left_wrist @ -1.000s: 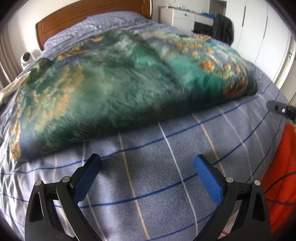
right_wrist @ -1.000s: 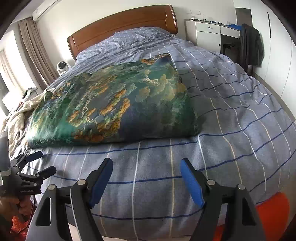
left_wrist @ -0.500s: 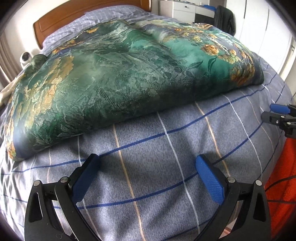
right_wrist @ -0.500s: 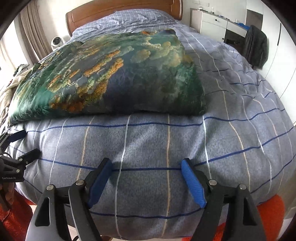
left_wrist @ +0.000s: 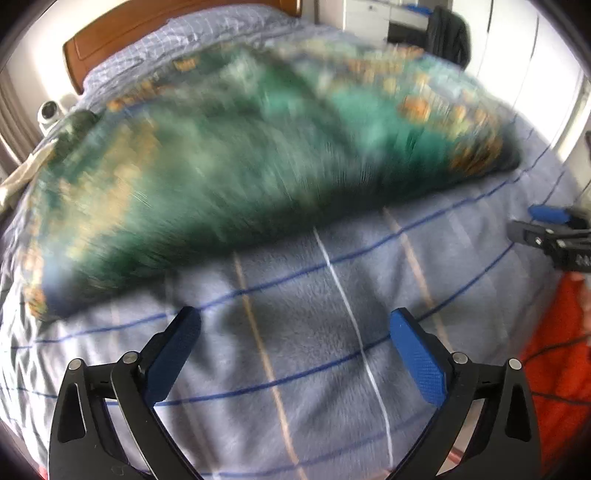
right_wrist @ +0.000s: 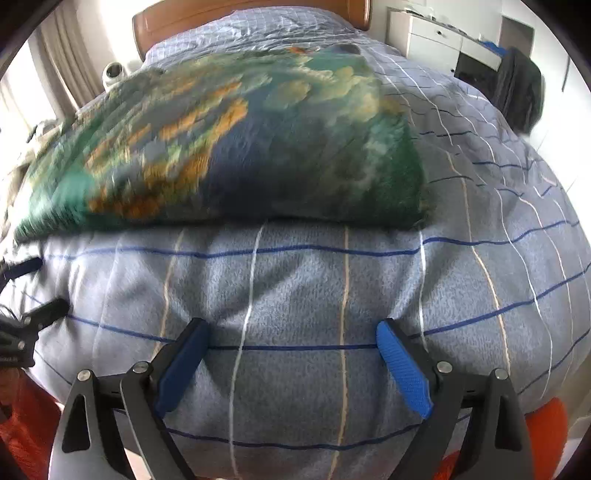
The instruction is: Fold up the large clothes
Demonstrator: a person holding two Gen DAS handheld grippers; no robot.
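A large green cloth with orange and pale flower patterns lies folded on the bed, a thick edge facing me; it is motion-blurred in the left wrist view. My left gripper hovers open over the striped blue-grey bedspread, short of that edge, with nothing between its pads. My right gripper hangs low over the bedspread near the bed's foot, its jaws opening and empty. Each view catches the other gripper's fingers at its side edge.
A wooden headboard stands at the far end, with a small white camera beside it. A white dresser and a dark garment on a chair are at the right. Orange fabric shows at the frame's bottom corner.
The right gripper dropped closer to the bedspread, tilted down, and its jaws spread wider. The left view is blurred, with the cloth slightly farther off than half a second ago.
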